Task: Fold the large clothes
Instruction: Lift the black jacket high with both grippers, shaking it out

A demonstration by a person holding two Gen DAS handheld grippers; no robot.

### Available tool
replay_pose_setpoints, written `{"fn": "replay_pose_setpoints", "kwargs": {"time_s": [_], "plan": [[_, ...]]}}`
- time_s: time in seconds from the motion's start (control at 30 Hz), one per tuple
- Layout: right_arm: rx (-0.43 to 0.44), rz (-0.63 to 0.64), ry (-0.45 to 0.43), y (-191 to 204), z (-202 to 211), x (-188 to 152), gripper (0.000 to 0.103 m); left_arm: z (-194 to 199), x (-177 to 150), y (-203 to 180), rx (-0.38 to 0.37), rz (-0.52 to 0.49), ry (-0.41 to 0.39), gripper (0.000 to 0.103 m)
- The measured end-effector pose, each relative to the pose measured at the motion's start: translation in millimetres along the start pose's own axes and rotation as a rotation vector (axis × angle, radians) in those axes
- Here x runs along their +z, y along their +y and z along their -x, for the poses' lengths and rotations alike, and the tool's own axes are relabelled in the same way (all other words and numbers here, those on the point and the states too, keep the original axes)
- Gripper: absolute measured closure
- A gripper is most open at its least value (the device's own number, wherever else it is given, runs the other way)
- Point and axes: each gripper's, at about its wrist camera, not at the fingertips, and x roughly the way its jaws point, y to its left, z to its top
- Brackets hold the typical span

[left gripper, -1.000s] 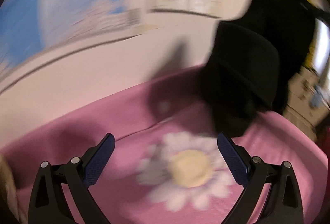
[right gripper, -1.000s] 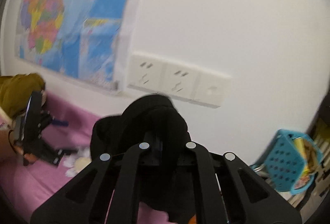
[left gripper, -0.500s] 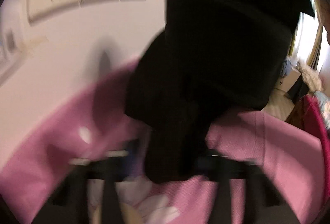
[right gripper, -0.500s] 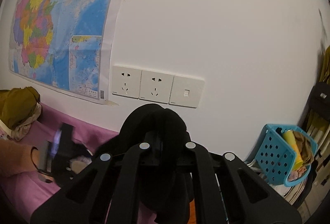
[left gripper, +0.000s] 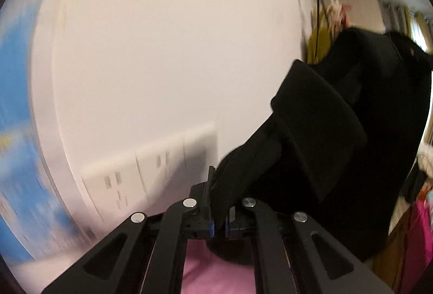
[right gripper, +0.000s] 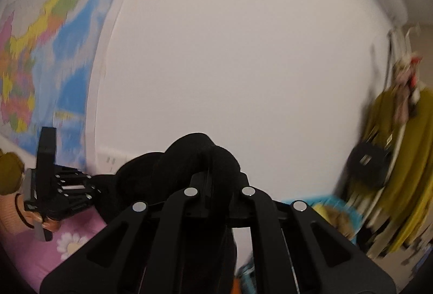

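Above the pink bedspread (left gripper: 216, 275), both grippers' fingers clamp the black garment (left gripper: 324, 137); a blurred blue basket (right gripper: 338, 210) holds yellowish things.

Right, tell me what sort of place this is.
Most likely a bedroom in a home: a pink flowered bedsheet lies below, a wall map hangs above wall sockets, and a rack of hanging clothes stands to the right.

wall map (right gripper: 40, 56), header line of characters too blurred to read
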Motion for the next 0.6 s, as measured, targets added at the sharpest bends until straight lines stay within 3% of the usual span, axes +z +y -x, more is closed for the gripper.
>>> {"fn": "replay_pose_setpoints", "kwargs": {"time_s": [0.17,0.37,0.47,0.6], "plan": [[-0.055,0.057,-0.187,-11,80,50,0.100,95,56,-3,0.007,0.013,-0.249,0.100],[0.015,0.069,-0.299,1,163,74,0.100,234,71,-38,0.151,-0.079,-0.435,0.099],[0.121,0.046,-0.330,14,197,68,0.100,283,64,-58,0.228,-0.120,-0.441,0.099],[0.275,0.021,-0.325,35,229,53,0.100,341,42,-75,0.372,-0.208,-0.378,0.099]]}}
